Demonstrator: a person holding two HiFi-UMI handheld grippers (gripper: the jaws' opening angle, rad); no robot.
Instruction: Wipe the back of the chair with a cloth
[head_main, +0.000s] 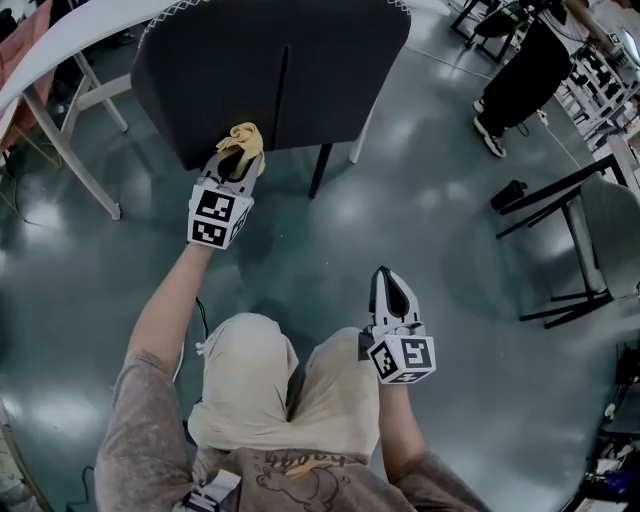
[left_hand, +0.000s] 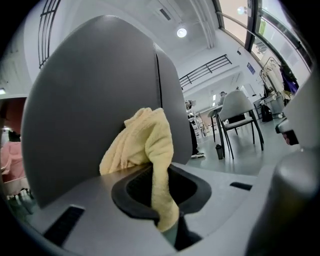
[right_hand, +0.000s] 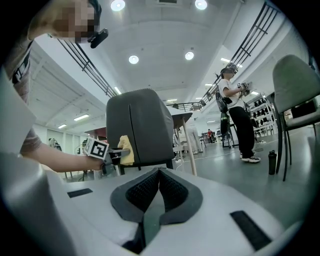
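A dark grey chair back fills the top of the head view, with a vertical seam down its middle. My left gripper is shut on a yellow cloth, which is pressed against the lower left part of the chair back. In the left gripper view the cloth bunches against the grey chair back and a strip runs down between the jaws. My right gripper hangs low over the floor, shut and holding nothing. The right gripper view shows the chair and the cloth from a distance.
A white table with slanted legs stands at the upper left. Another chair with a black frame is at the right. A person in dark clothes stands at the upper right. A small black bottle sits on the glossy floor.
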